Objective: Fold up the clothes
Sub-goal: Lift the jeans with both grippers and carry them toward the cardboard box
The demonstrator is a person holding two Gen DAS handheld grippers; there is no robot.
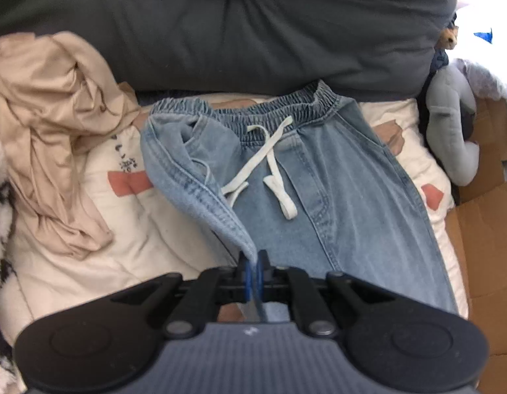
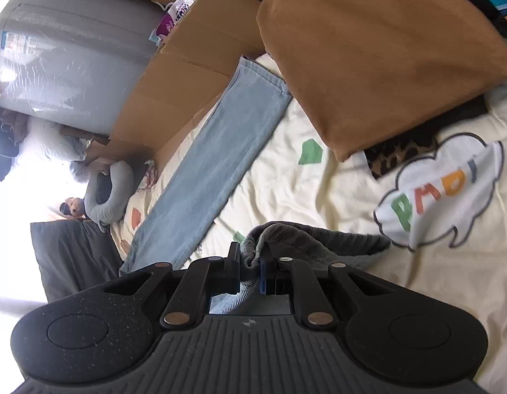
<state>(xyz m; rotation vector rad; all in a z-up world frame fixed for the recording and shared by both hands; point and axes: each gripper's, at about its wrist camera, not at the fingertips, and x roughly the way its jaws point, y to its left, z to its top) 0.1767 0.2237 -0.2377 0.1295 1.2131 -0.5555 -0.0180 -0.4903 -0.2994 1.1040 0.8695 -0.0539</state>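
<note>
Light blue jeans (image 1: 335,180) with an elastic waistband and white drawstring (image 1: 273,164) lie on a cream quilt (image 1: 89,275). My left gripper (image 1: 253,262) is shut on the jeans' left side edge and lifts it, so that side folds over toward the middle. In the right wrist view one jeans leg (image 2: 217,161) lies flat and straight across the quilt (image 2: 319,197). My right gripper (image 2: 251,259) is shut on a bunched fold of grey-blue fabric (image 2: 302,239), which looks like the other trouser leg; I cannot tell for sure.
A crumpled beige garment (image 1: 53,138) lies left of the jeans. A dark grey pillow (image 1: 220,26) is behind the waistband. A grey plush toy (image 1: 450,124) and cardboard (image 1: 483,229) are at right. A brown folded garment (image 2: 378,49) and a printed white shirt (image 2: 443,190) lie nearby.
</note>
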